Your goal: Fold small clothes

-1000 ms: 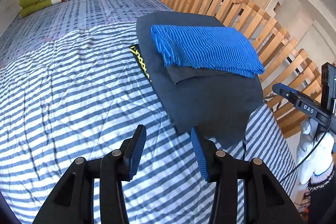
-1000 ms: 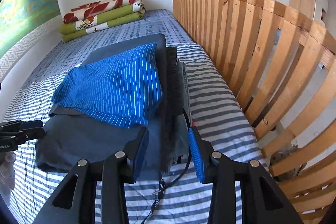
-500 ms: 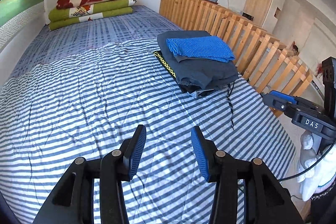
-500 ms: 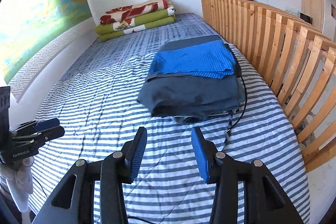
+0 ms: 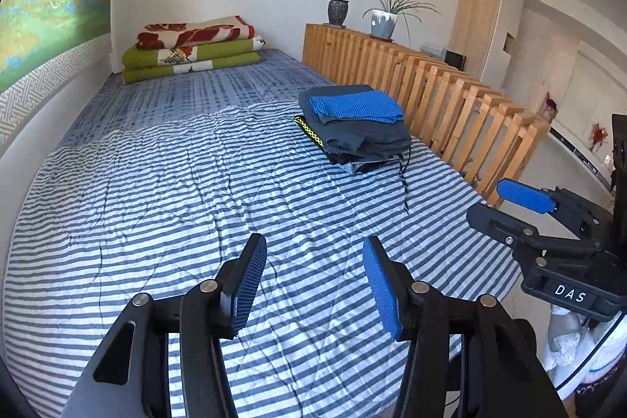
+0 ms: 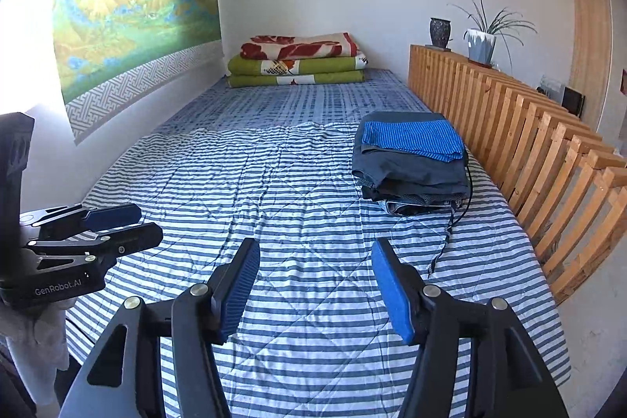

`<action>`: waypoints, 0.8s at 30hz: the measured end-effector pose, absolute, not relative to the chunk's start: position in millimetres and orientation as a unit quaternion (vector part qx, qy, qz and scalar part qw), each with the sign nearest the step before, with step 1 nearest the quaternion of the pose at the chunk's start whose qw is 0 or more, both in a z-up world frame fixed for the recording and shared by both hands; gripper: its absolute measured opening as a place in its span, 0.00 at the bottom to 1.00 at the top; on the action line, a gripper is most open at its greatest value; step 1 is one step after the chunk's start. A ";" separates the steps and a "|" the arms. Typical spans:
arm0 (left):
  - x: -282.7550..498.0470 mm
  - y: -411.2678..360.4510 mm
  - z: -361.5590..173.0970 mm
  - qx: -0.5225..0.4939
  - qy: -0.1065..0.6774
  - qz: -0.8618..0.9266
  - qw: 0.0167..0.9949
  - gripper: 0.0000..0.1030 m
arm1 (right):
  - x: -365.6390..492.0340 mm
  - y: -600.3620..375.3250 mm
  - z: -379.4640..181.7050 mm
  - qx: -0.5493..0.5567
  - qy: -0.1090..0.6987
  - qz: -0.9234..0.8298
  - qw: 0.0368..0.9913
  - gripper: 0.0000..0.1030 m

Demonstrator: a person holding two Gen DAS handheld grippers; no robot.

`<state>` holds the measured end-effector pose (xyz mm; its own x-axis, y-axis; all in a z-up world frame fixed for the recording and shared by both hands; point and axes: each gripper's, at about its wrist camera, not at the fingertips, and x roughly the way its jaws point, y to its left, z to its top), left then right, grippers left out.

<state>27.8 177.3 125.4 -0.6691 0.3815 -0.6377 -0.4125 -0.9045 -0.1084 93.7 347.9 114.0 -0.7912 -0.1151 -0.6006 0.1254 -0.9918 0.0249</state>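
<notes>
A stack of folded clothes (image 5: 358, 134) lies on the striped bed near the wooden rail, with a blue striped garment (image 5: 356, 105) on top of dark ones. The same stack (image 6: 411, 163) shows in the right wrist view, blue garment (image 6: 413, 139) uppermost, a dark drawstring trailing from it. My left gripper (image 5: 313, 281) hovers over the near end of the bed, far from the stack, its jaws opening with nothing between them. My right gripper (image 6: 315, 285) is likewise back from the stack, jaws opening and empty. Each gripper also appears at the other view's edge.
The blue-and-white striped quilt (image 6: 274, 190) covers the bed. A slatted wooden rail (image 6: 529, 143) runs along the right side. Folded green and red blankets (image 6: 298, 65) lie at the far end. A vase (image 6: 439, 32) and a potted plant (image 6: 482, 42) stand beyond the rail.
Both grippers have drawn well back and upward from the stack, which now looks small and distant. Their jaws have spread wider. The blue garment stays on top of the stack.
</notes>
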 end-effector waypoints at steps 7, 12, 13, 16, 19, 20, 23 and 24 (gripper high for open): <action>109.7 156.6 116.6 -0.338 0.013 0.918 0.207 0.61 | 160.9 327.9 111.5 0.293 0.002 -0.955 0.044 0.66; 143.3 144.6 99.9 -0.338 0.004 0.921 0.195 0.61 | 192.2 322.4 104.6 0.280 0.005 -0.960 0.022 0.69; 147.2 144.2 98.3 -0.335 0.005 0.923 0.190 0.63 | 197.5 322.4 102.9 0.280 0.003 -0.960 0.019 0.69; 161.5 138.0 95.6 -0.325 0.007 0.928 0.182 0.70 | 206.3 324.0 98.0 0.281 0.000 -0.960 0.009 0.71; 169.0 135.7 92.9 -0.325 0.000 0.928 0.180 0.75 | 210.5 323.6 92.9 0.284 0.004 -0.959 0.001 0.71; 171.5 135.2 91.0 -0.326 0.000 0.928 0.180 0.75 | 211.2 324.3 90.8 0.286 0.002 -0.958 0.001 0.71; 167.0 138.1 87.2 -0.329 0.007 0.928 0.175 0.76 | 210.4 325.9 85.8 0.290 -0.005 -0.957 0.001 0.72; 165.8 140.0 85.5 -0.329 0.010 0.928 0.174 0.76 | 209.8 326.6 84.3 0.291 -0.006 -0.957 0.000 0.72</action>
